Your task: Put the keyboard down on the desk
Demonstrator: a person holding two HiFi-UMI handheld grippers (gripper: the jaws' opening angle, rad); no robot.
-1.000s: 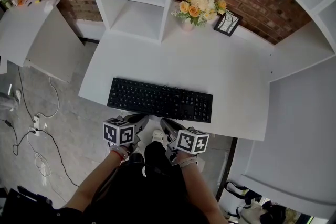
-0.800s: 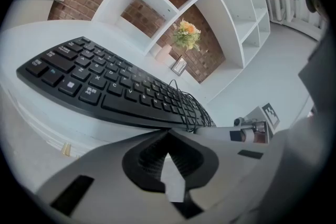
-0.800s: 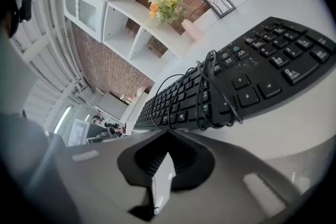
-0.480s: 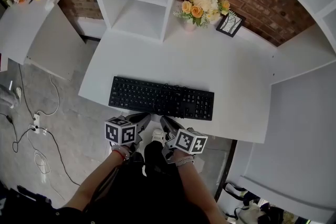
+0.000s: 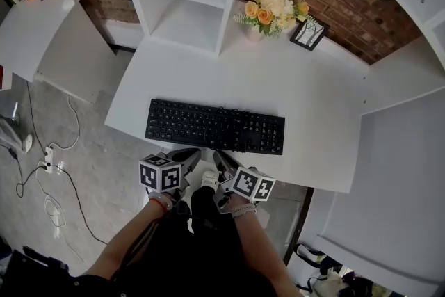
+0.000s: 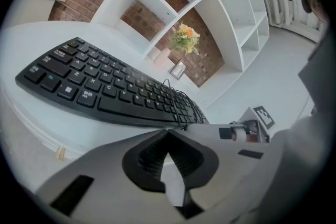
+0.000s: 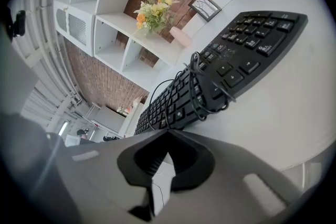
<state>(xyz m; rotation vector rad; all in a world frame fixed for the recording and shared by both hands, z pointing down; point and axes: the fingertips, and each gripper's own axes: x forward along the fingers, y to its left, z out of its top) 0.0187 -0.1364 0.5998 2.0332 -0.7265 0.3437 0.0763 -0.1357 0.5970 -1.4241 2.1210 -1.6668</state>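
**Both grippers closed and empty, keyboard [image 5: 214, 126] already flat on the desk [image 5: 278, 83]**

Both tools sit at the lower centre of the head view, side by side just off the desk's near edge. The left gripper [image 5: 189, 153] has its jaws pressed together, tips meeting with nothing between them, as its own view confirms [image 6: 168, 131]. The right gripper [image 5: 219, 155] is the same: its tips touch and the hollow behind them is empty [image 7: 168, 132]. Neither touches the keyboard. A strip of bare white desk shows between the tips and the keys in both gripper views.

Almost nothing has changed over the last second. The keyboard lies in the same spot in the middle of the frame, roughly parallel to the desk's front edge and near it. The grippers have stayed where they were below it, and only the camera's framing has drifted slightly.

A bundled cable [image 7: 202, 86] rests looped over the keys towards the keyboard's middle. Further up the frame, flowers [image 5: 271, 9] and a small picture frame [image 5: 309, 33] stand well apart from it against the brick wall, right of the white shelves [image 5: 184, 17].

Judging from this, the keyboard is down and released. The task looks complete, with nothing left but to draw the hands away.
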